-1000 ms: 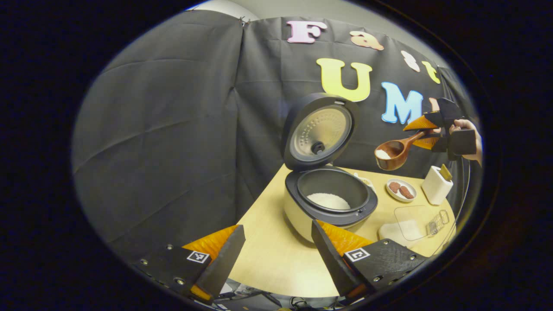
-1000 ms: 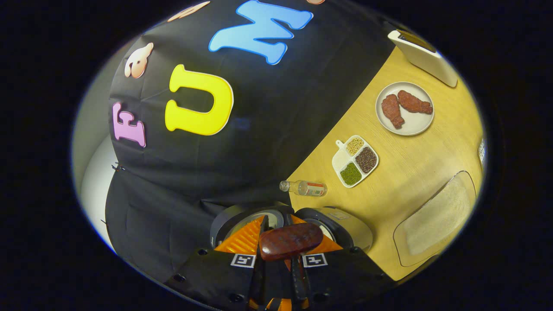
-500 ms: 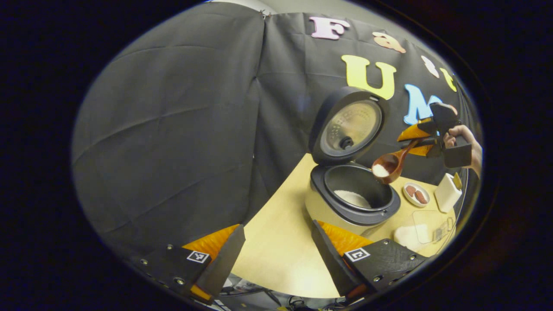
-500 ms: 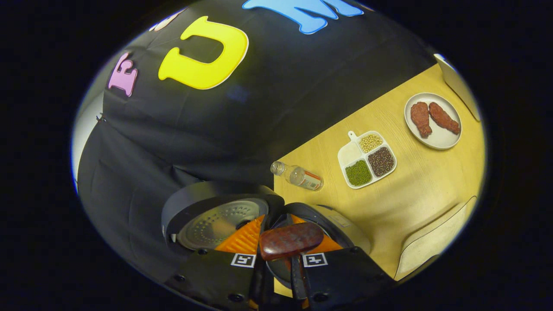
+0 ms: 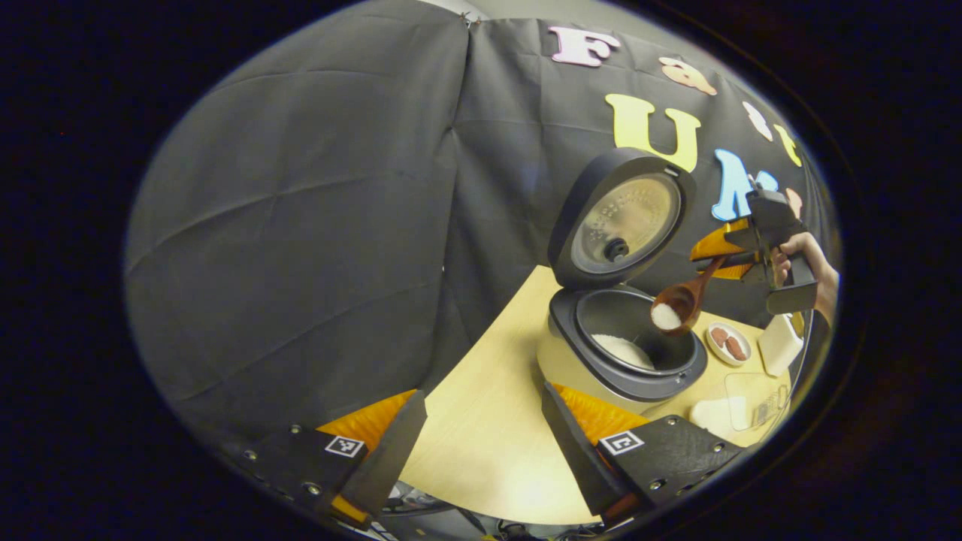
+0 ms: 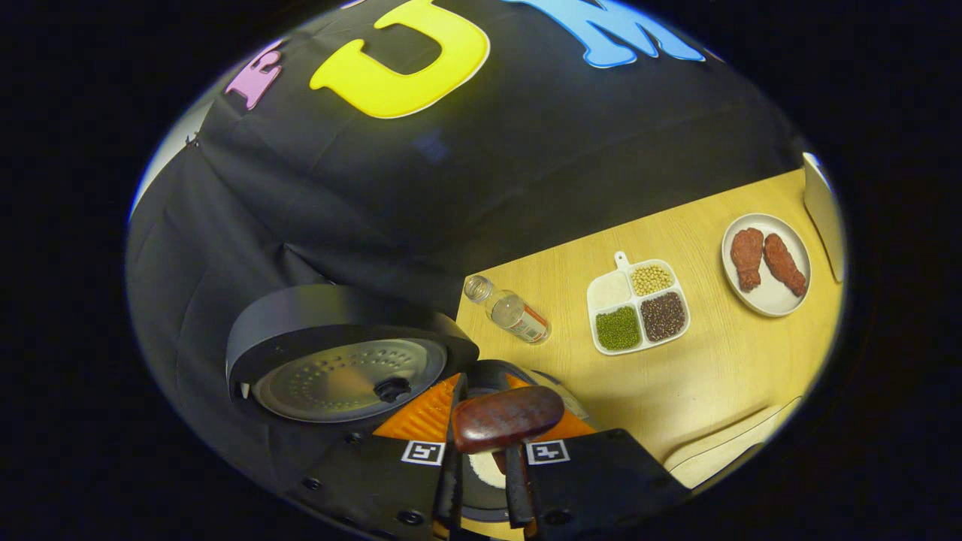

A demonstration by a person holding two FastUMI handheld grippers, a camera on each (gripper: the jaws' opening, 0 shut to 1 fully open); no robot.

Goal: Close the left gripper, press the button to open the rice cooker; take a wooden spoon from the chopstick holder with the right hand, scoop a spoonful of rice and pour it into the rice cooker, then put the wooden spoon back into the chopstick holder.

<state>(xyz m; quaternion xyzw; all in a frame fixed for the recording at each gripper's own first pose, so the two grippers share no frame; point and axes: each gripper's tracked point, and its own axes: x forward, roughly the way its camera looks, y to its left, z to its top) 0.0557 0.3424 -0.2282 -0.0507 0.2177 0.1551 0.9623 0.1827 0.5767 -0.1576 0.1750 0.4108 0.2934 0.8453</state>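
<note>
- Left gripper view: the left gripper (image 5: 481, 432) is seen low in the foreground with its fingers spread wide apart and nothing held between them, above the near edge of the wooden table (image 5: 481, 421).
- Further right, the rice cooker (image 5: 624, 353) is seen standing on the table with its lid (image 5: 620, 218) raised upright; white rice is visible in the inner pot.
- Over the pot's right rim, the wooden spoon (image 5: 680, 308) is held tilted down, with white rice in its bowl.
- At the far right, the right gripper (image 5: 733, 254) is seen clamped on the spoon's handle and carried by a hand (image 5: 808, 259).
- Right gripper view: the open lid (image 6: 338, 361) is seen at the left, and the spoon's handle end (image 6: 507, 417) is pinched between the closed fingers at bottom centre.
- To the right, a small bottle (image 6: 511, 309) lying on its side, a four-part dish of grains (image 6: 637, 304) and a plate with two brown pieces (image 6: 766, 263) are seen on the table.
</note>
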